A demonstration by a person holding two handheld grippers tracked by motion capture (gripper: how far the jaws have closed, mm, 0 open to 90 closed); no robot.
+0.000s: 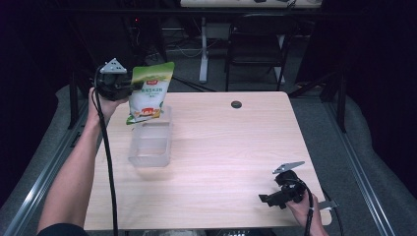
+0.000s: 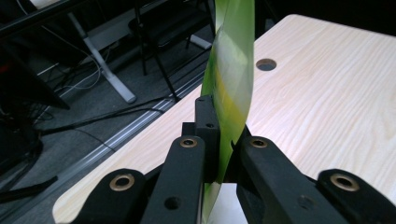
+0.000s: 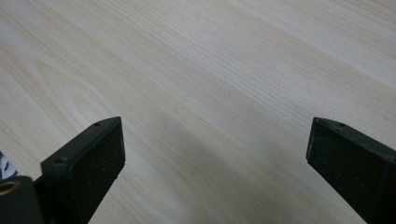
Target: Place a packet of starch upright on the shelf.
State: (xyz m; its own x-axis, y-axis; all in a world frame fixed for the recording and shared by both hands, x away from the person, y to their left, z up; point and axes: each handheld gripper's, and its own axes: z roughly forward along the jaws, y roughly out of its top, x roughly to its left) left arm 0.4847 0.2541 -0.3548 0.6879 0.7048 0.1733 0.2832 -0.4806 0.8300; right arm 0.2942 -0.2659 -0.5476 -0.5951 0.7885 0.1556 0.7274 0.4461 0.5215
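Note:
A green and white food pouch [image 1: 149,91] hangs upright in the air above the far end of a clear plastic box [image 1: 150,143] on the wooden table [image 1: 221,147]. My left gripper [image 1: 129,87] is shut on the pouch's left edge, held by a hand at the table's far left. In the left gripper view the pouch [image 2: 231,79] stands edge-on, pinched between the black jaws of the left gripper [image 2: 224,144]. My right gripper [image 1: 265,199] rests low near the table's front right corner, held by the other hand. In the right gripper view its fingers [image 3: 88,163] stand wide apart over bare wood.
A round cable hole [image 1: 236,104] sits near the table's far edge. Beyond the table stand a dark chair [image 1: 255,44] and a white desk leg [image 1: 203,49], with cables on the floor. Metal rails run along both sides of the table.

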